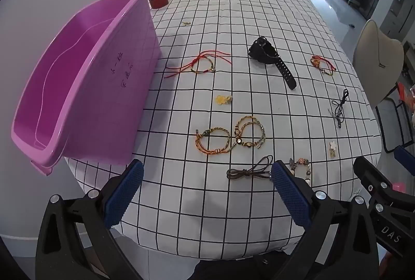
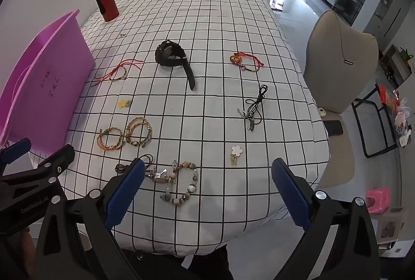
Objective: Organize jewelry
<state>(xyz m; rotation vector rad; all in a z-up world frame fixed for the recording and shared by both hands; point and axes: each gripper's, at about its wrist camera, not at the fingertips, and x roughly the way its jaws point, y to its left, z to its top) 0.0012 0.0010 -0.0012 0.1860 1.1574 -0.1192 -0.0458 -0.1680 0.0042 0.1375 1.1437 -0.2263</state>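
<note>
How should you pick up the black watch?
Grab the black watch by its strap, which lies flat and straight, stretched toward us. Come from above with the jaws across its narrow width; the bulky case looks harder to pinch.

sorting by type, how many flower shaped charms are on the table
2: a yellow flower charm near the pink bin, and a white flower charm at the near right edge. Others may hide among the bracelets.
</note>
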